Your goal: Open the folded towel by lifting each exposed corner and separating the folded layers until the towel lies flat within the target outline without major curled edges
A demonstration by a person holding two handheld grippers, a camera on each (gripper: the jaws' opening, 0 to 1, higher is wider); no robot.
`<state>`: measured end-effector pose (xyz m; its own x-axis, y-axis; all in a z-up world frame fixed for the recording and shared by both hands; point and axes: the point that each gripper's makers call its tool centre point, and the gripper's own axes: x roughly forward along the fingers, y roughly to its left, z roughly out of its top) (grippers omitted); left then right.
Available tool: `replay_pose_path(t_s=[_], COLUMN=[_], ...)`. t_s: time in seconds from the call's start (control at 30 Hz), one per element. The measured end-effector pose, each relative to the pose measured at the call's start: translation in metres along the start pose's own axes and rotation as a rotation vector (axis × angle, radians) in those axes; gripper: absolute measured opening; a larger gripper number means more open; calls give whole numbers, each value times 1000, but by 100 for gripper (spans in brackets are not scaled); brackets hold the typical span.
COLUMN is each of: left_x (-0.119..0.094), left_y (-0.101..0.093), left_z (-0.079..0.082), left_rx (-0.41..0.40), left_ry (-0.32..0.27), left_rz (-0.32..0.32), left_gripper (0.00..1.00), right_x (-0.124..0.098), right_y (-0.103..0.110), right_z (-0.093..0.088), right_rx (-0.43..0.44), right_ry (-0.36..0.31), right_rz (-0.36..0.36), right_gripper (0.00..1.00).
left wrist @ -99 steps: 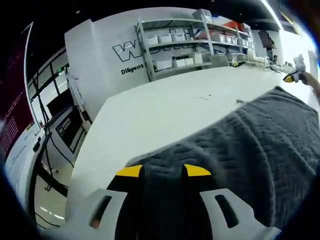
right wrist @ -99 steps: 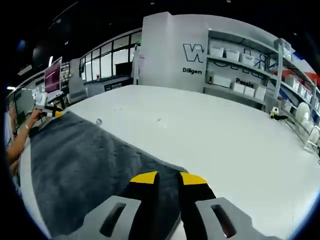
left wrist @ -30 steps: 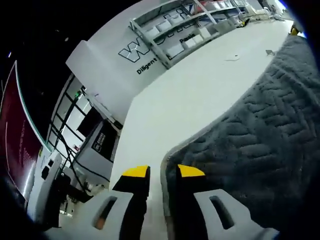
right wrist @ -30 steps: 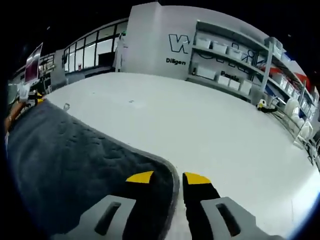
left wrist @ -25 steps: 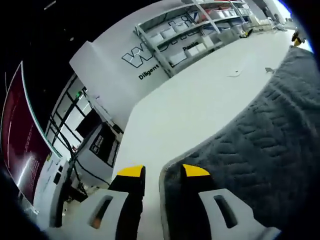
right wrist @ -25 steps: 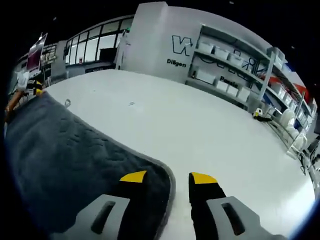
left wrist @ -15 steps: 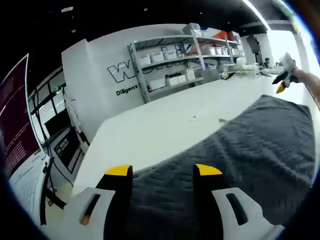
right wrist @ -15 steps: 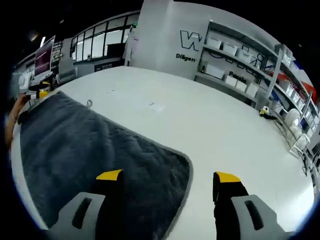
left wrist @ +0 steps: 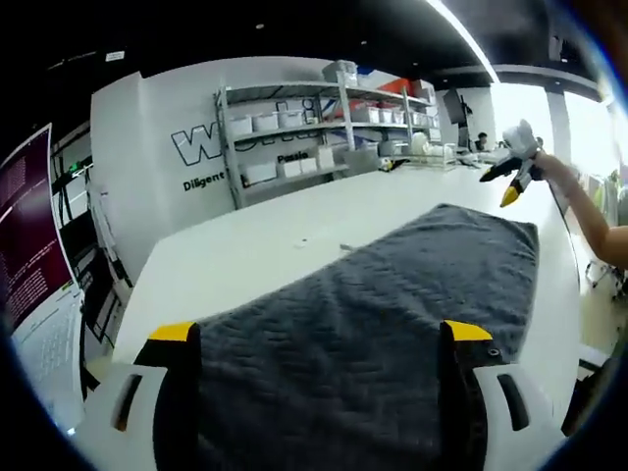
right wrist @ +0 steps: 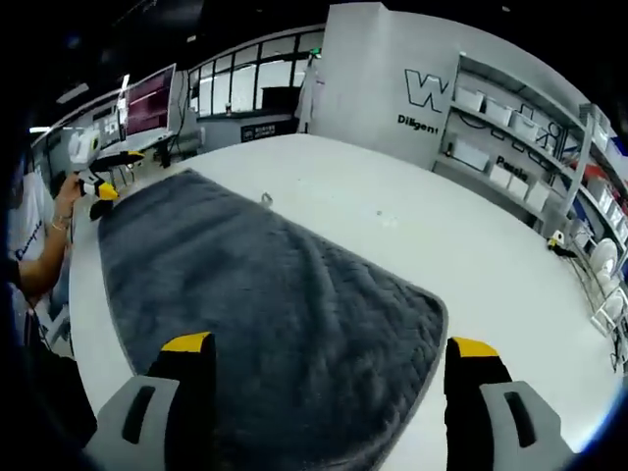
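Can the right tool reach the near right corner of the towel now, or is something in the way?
Probably yes. The right tool is open above the towel, and its rounded corner lies flat on the bare table just ahead, with nothing between.

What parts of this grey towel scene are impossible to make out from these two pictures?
- Towel near edge, left gripper view: cut off by the frame bottom, behind the left claw.
- Target outline: not discernible on the white table.
- Shelf bins' contents: too small.
- Towel's near corners, right gripper view: hidden behind the right claw.
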<state>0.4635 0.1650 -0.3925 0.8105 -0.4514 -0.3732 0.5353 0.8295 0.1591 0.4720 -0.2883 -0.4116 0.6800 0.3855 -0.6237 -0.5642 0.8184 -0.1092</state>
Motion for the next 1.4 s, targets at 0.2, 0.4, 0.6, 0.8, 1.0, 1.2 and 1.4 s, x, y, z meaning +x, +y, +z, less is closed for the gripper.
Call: replay_pose_path(t_s=[0.2, 0.4, 0.6, 0.8, 1.0, 1.2, 1.4], left_x=[-19, -31, -39, -45, -51, -51, -47], left_y=[-17, -26, -35, -47, -52, -53, -56], left_z=[1, -4, -15, -32, -37, -37, -38], left_rx=[14, 2, -7, -10, -29, -26, -32], left_ry=[-29, -43, -44, -23, -26, -32, -27], left_rz=[-10, -25, -19, -42, -44, -42, -52], left_gripper=[99, 99, 99, 99, 99, 99, 99], right_x=[-12, -25, -31, -34, -31, -28, -26], right_y=[32, 62, 88, 106, 117, 120, 124], right_z=[4, 6, 1, -10, -19, -22, -23], right_rx=[-42, -57, -55, -62, -55, -42, -47], right_ry=[-21, -62, -100, -112, -113, -110, -107], right_rz=[37, 85, 130, 129, 145, 151, 162], right_gripper=[99, 99, 99, 99, 99, 99, 99])
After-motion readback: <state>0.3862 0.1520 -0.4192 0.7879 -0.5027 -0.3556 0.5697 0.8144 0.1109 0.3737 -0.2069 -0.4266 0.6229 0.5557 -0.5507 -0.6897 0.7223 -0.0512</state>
